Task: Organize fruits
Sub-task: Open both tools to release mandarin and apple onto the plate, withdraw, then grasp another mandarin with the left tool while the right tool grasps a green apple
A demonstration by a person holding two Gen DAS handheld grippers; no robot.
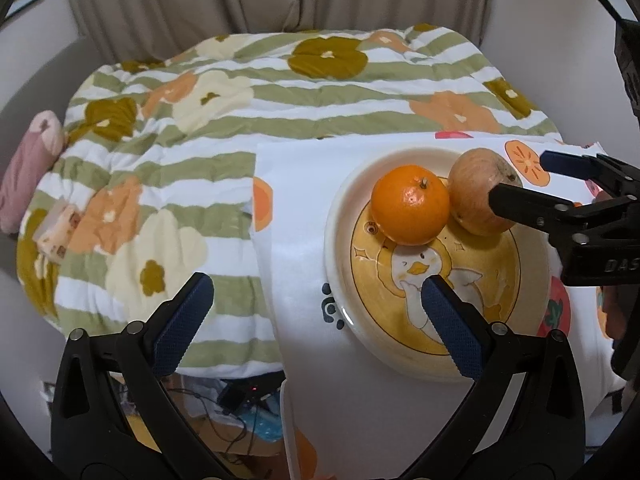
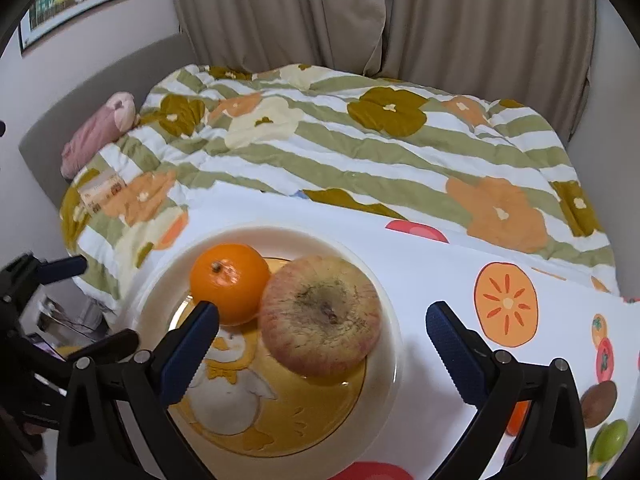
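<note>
Right claw (image 2: 322, 330) stands released above a cream plate (image 2: 384, 304), its blue-padded jaws spread wide on either side of an apple (image 2: 320, 316) without touching it. From the left wrist view, one black finger of this claw crosses in front of the apple while the other reaches past it over the cloth. The blemished, reddish-yellow apple lies in the plate with its stem hollow turned up, pressed against an orange (image 2: 229, 282) that sits just beside it toward the plate's far left. A cartoon duck is painted on the yellow centre of the plate.

Left claw (image 1: 316, 320) is likewise released and grasps nothing; one pad hangs over the near part of the plate (image 1: 340, 216), the other over a striped quilt (image 1: 240, 92). The plate rests on a white cloth printed with fruit (image 2: 508, 304), spread over the flowered green-and-white quilt on a bed. A pink soft toy (image 2: 100, 132) lies at the quilt's far left edge, and beige curtains (image 2: 440, 16) hang behind.
</note>
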